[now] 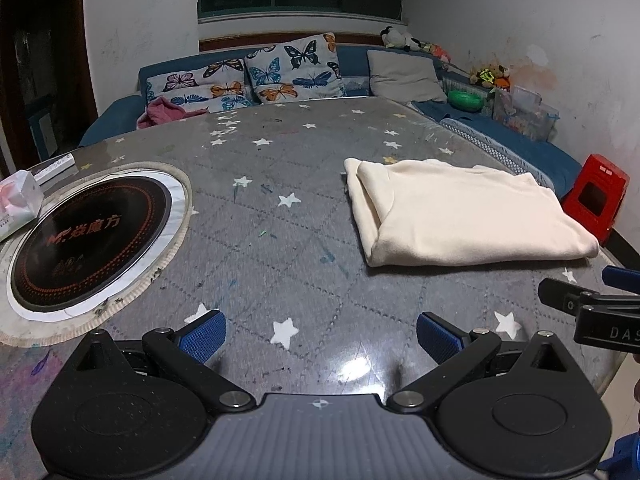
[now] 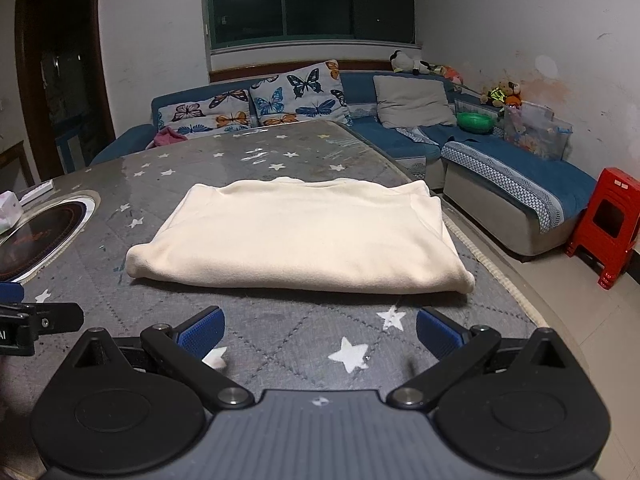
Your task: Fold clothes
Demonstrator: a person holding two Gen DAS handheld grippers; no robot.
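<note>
Right wrist view: cream garment (image 2: 298,236) lies folded on star-print table (image 2: 280,344); right gripper (image 2: 320,334) just before it, wide open, empty; left gripper (image 1: 320,334) beside garment, wide open, empty.

Ceiling lamp is reflecting in the dark window (image 2: 308,0), glare is bouncing off the glossy table (image 1: 360,364), and fisheye is bending and darkening the corners.

At left of my left wrist view, the round black cooktop (image 1: 86,240) reads "焱魔方" in red; the right gripper (image 1: 600,312) at the edge shows "DAS".
</note>
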